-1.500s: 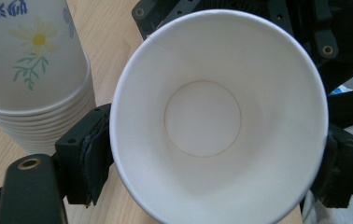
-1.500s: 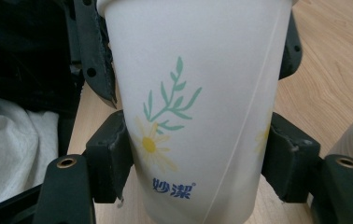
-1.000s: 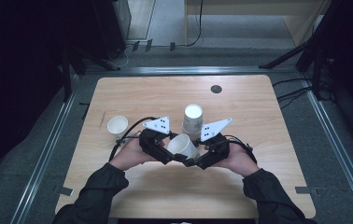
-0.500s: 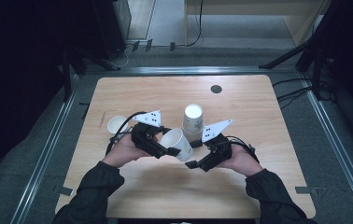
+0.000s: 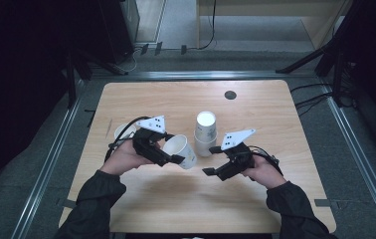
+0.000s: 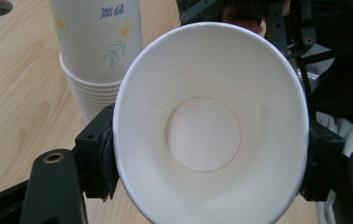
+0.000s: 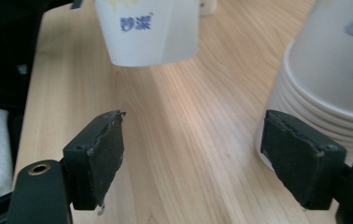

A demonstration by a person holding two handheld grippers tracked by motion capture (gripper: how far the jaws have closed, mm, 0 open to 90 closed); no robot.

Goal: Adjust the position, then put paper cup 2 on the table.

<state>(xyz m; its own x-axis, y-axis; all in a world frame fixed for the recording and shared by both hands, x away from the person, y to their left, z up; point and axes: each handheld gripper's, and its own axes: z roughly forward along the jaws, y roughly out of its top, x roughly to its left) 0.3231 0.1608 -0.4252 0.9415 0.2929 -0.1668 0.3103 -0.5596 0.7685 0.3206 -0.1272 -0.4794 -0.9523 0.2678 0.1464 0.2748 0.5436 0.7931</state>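
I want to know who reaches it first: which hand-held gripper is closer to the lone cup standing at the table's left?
Left. The left hand-held gripper holds a paper cup right beside the lone cup; the right hand-held gripper is beyond the cup stack.

Both forearms come in from the near edge. Left tongs (image 5: 173, 158) are clamped on a paper cup (image 5: 182, 151) – pads pressing its sides. Right tongs (image 5: 211, 160) have just been opening – jaws wide apart, nothing between them.
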